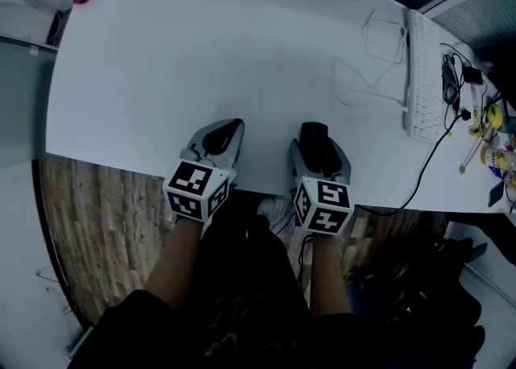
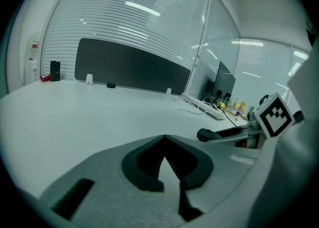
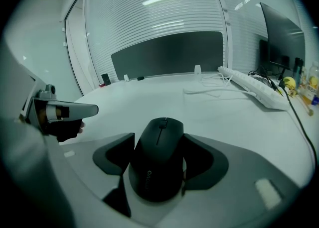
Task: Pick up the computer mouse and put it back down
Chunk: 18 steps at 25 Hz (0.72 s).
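Pinching the mouse [image 3: 158,145] by its sides, the right tool [image 1: 315,140] sat low at the near edge of the desk [image 1: 201,61]; both dark pads [image 3: 115,158] pressed against the black shell, whose front stuck out past the tips. Position of the mouse: inside the right tool, close to the person's side of the desk, well apart from the keyboard [image 1: 421,77] and the loose white cable [image 1: 364,65] at the far right. Contact with the surface: not settled by any view; the mouse was either resting on the desk or barely off it. The left tool [image 2: 163,141] was pressed together at its tips with nothing in it, parked beside the right tool near the same desk edge, and judged idle. Progress, as a judgement: the grasp was made, so the task was somewhere in its middle. If the lift had not begun, raising, lowering and releasing were all left. If the mouse was on its way down, only setting it flat and spreading the pads was left. Small clutter lay past the keyboard, too small to name.
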Tool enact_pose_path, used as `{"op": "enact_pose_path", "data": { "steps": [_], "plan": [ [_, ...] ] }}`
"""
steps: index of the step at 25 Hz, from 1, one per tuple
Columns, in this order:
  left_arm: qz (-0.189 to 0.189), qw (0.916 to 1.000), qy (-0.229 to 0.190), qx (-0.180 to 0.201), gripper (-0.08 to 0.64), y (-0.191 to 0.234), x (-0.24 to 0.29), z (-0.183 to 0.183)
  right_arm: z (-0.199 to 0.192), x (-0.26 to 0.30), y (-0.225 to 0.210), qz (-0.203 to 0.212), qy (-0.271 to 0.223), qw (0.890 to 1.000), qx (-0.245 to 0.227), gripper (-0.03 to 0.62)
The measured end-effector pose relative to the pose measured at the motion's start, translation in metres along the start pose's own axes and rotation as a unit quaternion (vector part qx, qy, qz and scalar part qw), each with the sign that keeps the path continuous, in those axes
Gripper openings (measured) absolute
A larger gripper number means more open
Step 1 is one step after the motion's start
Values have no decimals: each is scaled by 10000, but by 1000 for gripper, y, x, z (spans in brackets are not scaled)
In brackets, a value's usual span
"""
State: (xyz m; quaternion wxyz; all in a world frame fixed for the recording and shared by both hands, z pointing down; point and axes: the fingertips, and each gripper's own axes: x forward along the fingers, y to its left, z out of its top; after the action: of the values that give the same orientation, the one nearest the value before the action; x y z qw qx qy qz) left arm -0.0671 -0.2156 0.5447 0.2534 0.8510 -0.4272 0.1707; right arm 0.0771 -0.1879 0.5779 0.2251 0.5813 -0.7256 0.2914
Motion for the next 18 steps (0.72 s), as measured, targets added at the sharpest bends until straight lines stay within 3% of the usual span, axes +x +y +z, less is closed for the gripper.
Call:
{"op": "enact_pose_path", "data": {
  "steps": [18],
  "plan": [
    [-29,10000,-1,-47,0,-1,-1,-1,-4,5,0,-56,262,9996,-134,318]
  ]
}}
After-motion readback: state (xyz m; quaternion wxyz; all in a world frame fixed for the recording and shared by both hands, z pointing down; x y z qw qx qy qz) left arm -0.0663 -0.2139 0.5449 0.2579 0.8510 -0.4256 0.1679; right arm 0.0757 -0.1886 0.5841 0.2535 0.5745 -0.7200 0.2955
